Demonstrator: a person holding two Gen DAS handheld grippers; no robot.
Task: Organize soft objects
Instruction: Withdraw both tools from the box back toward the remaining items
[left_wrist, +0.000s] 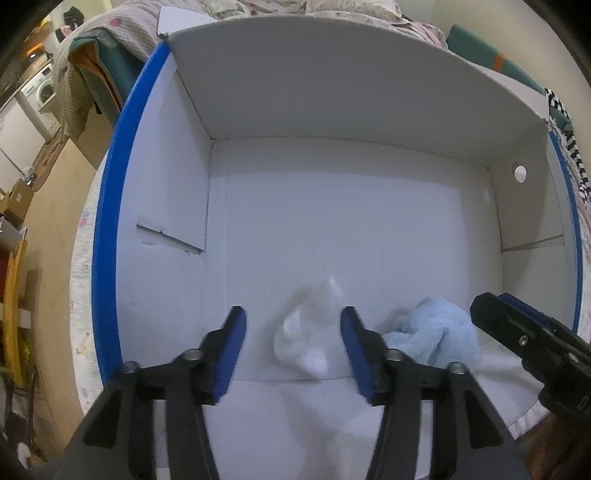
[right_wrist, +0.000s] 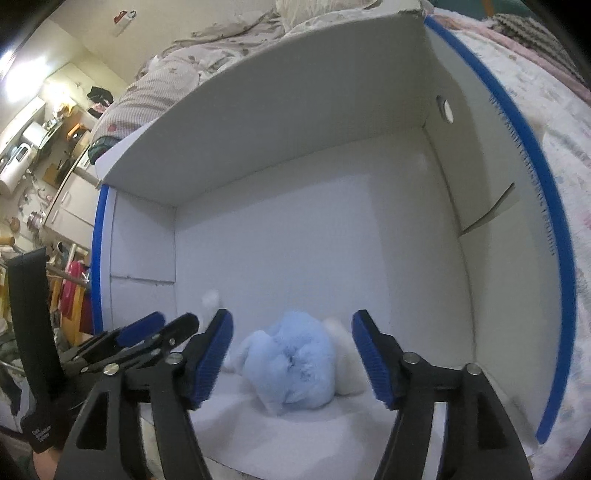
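Observation:
A white cardboard box (left_wrist: 332, 92) with blue rims stands open on a bed; it also shows in the right wrist view (right_wrist: 295, 122). A blurred white soft cloth (left_wrist: 306, 339) lies or falls on the box floor between the fingers of my open left gripper (left_wrist: 293, 332), not held. A light blue fluffy toy (left_wrist: 436, 332) lies to its right. In the right wrist view the blue toy (right_wrist: 295, 365) sits between the fingers of my open right gripper (right_wrist: 291, 343), untouched, with a white soft piece (right_wrist: 347, 365) behind it. The left gripper (right_wrist: 159, 332) shows at the left.
The box side walls have blue edges (left_wrist: 110, 240) (right_wrist: 546, 229). A quilted bedspread (right_wrist: 576, 147) surrounds the box. Bedding is piled behind the box (left_wrist: 258, 11). A washing machine (left_wrist: 40, 88) and cluttered shelves (right_wrist: 40, 147) stand at the left.

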